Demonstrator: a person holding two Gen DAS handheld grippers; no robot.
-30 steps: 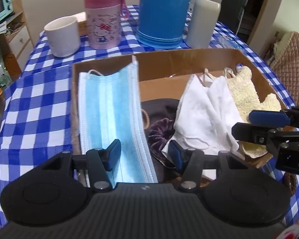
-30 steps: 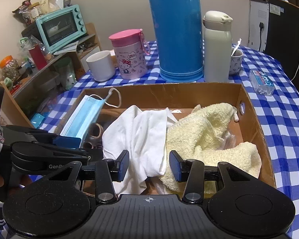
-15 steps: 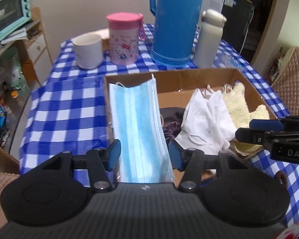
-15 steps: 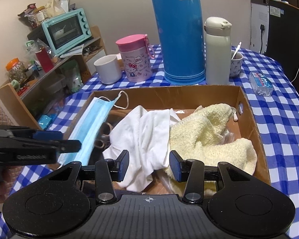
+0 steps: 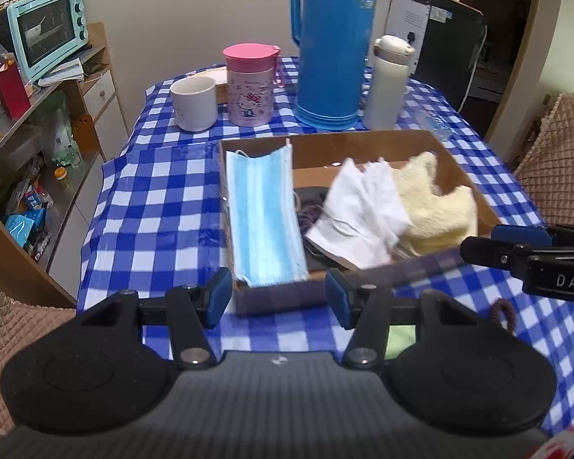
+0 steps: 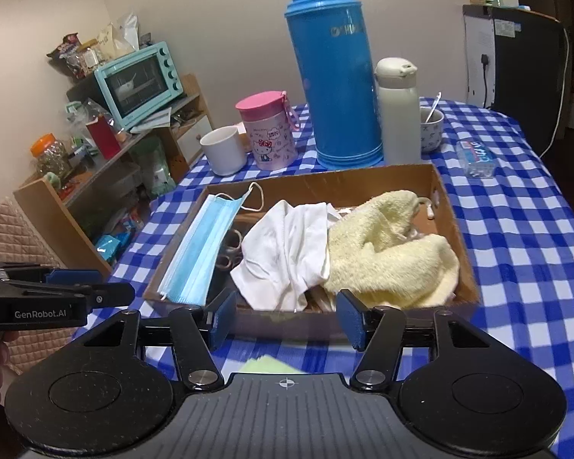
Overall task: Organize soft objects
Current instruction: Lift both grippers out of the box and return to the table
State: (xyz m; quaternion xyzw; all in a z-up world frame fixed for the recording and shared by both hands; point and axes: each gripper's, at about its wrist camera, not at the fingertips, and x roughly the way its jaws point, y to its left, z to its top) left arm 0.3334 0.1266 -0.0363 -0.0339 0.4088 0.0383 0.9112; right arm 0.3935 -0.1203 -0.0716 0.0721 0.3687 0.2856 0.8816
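A shallow cardboard box (image 5: 367, 141) (image 6: 325, 185) on the checked table holds a blue face mask (image 5: 264, 218) (image 6: 199, 252) along its left side, a white cloth (image 5: 363, 214) (image 6: 287, 252), a pale yellow towel (image 5: 436, 210) (image 6: 390, 256) and a dark scrunchie (image 5: 310, 214). My left gripper (image 5: 279, 300) is open and empty, hovering before the box's near edge. My right gripper (image 6: 287, 319) is open and empty, also just short of the near edge; it shows in the left wrist view (image 5: 516, 244) too.
Behind the box stand a white mug (image 5: 193, 103), a pink Hello Kitty cup (image 5: 250, 84), a tall blue thermos (image 5: 336, 46) and a white bottle (image 5: 388, 82). A small bowl with a spoon (image 6: 430, 128) and a plastic packet (image 6: 476, 155) lie at back right. Shelves with a teal oven (image 6: 139, 76) stand left.
Both grippers have pulled back and up from over the box to just before its near edge, still open and empty. The box contents lie as before.
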